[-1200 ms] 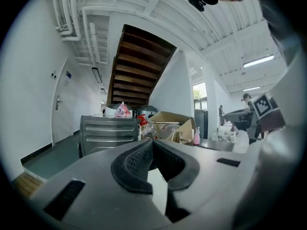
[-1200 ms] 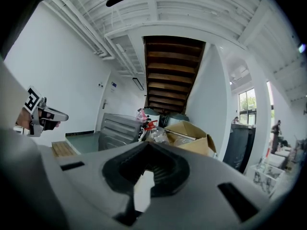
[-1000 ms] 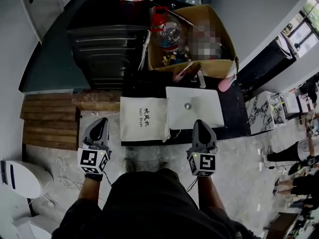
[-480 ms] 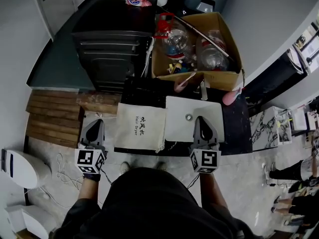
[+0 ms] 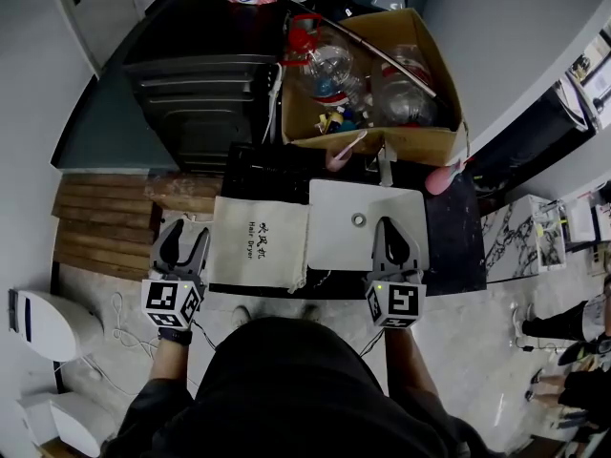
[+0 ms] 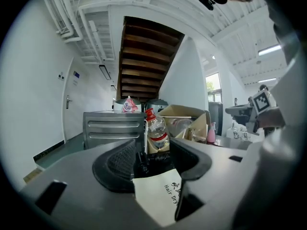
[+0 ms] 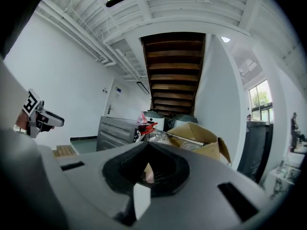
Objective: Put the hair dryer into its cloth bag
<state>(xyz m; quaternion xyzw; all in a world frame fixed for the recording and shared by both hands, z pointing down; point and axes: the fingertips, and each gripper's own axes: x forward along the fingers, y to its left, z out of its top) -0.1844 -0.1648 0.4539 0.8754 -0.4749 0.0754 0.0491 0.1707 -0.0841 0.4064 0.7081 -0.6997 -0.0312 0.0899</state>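
A cream cloth bag (image 5: 258, 241) with black print lies flat on the low black table (image 5: 449, 232). To its right sits a flat white box (image 5: 368, 219) with a small ring on top. My left gripper (image 5: 184, 239) hovers just left of the bag; its jaws are opening, and its pads press on nothing. In the left gripper view the bag's corner (image 6: 160, 195) shows low in the gap, with a dark bundle (image 6: 153, 159) beyond it. My right gripper (image 5: 392, 227) is shut over the white box's near edge. I cannot make out a hair dryer for certain.
Behind the table stand an open cardboard box (image 5: 382, 127) of plastic bottles and a black metal cabinet (image 5: 205, 84). A pink bottle (image 5: 439, 177) is at the table's far right. Wooden planks (image 5: 95, 227) and a white appliance (image 5: 48, 322) lie on the floor at left.
The left jaws have gone from shut to spread wide. Both grippers have moved forward toward the table; the right one now reaches over the white box's edge.
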